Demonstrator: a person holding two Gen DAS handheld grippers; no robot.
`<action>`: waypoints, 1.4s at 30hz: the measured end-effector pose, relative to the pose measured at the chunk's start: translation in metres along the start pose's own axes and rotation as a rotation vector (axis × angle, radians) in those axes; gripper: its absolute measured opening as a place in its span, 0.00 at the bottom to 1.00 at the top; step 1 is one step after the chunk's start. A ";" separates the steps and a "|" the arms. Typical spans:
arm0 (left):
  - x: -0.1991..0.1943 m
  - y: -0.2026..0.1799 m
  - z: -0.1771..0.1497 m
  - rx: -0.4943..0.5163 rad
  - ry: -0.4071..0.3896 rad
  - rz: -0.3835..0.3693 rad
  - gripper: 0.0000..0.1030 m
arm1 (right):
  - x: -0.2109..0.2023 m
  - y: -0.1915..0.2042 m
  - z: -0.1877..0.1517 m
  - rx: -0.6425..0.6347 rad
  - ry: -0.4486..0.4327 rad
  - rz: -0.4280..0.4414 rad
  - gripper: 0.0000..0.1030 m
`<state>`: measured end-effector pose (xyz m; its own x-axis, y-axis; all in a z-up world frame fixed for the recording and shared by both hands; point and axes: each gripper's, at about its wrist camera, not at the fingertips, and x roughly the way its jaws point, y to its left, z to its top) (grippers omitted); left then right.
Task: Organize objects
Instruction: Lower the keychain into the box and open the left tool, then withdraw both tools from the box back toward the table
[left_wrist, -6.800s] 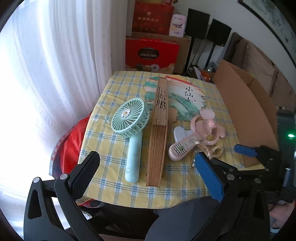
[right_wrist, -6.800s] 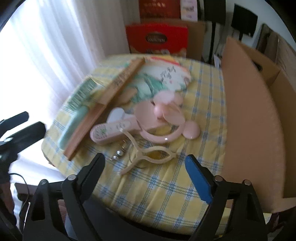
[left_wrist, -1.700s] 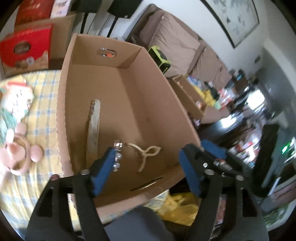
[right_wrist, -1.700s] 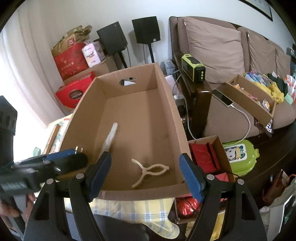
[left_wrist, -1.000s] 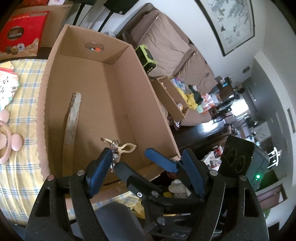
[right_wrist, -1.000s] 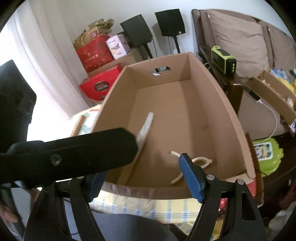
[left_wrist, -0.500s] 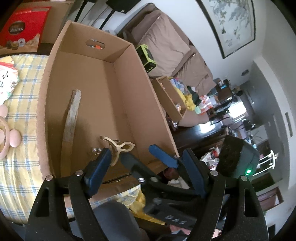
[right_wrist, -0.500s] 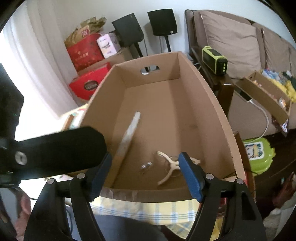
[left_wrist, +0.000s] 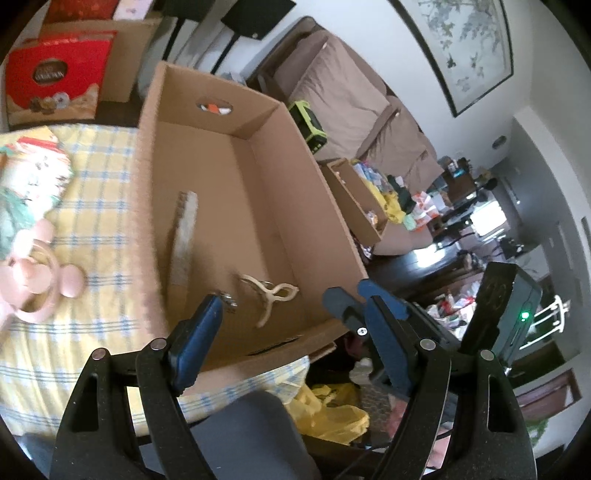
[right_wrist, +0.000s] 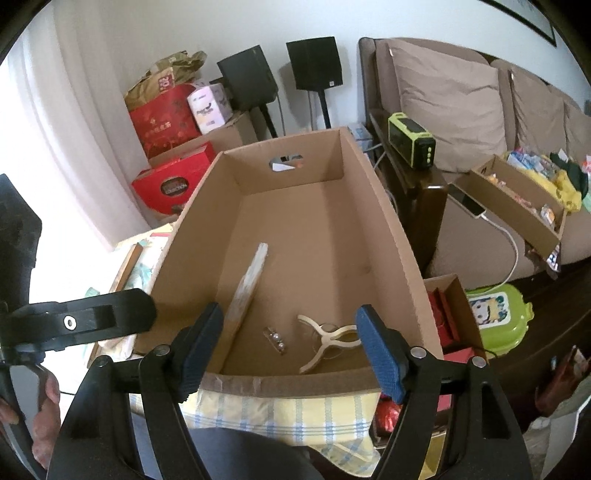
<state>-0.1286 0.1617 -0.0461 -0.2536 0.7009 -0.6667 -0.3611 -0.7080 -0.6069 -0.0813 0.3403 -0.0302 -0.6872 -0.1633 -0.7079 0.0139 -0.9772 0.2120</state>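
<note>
An open cardboard box (left_wrist: 295, 192) (right_wrist: 369, 229) stands on the yellow checked tablecloth (left_wrist: 92, 206). On its floor lie a pale folded fan (left_wrist: 183, 236) (right_wrist: 247, 280), a cream hair clip (left_wrist: 269, 291) (right_wrist: 328, 339) and a small keychain with bells (left_wrist: 229, 299) (right_wrist: 275, 338). My left gripper (left_wrist: 291, 314) hangs open and empty over the box's near end. My right gripper (right_wrist: 289, 319) is open and empty over the same near edge. One black finger (right_wrist: 85, 321) of the left gripper shows at the left of the right wrist view.
A pink neck fan (left_wrist: 37, 273) and a printed round paper fan (left_wrist: 26, 184) lie on the cloth left of the box. Red gift boxes (right_wrist: 173, 184) and speakers stand behind the table, a sofa (right_wrist: 450, 99) to the right, and a yellow bag (left_wrist: 332, 410) on the floor.
The keychain that hung at my left gripper a second ago now lies on the box floor beside the clip. My left gripper has shifted a little to the left. The right one barely moved.
</note>
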 end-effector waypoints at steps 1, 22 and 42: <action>-0.004 0.002 -0.001 0.002 -0.007 0.011 0.74 | -0.001 0.002 0.000 -0.007 -0.002 -0.005 0.74; -0.071 0.038 -0.023 0.062 -0.141 0.262 0.85 | -0.007 0.045 0.000 -0.100 -0.021 -0.022 0.96; -0.123 0.067 -0.038 0.120 -0.292 0.525 1.00 | -0.005 0.098 -0.001 -0.163 -0.026 -0.017 1.00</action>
<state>-0.0877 0.0249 -0.0214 -0.6545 0.2682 -0.7069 -0.2157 -0.9624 -0.1654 -0.0760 0.2449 -0.0065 -0.7068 -0.1455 -0.6923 0.1188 -0.9891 0.0867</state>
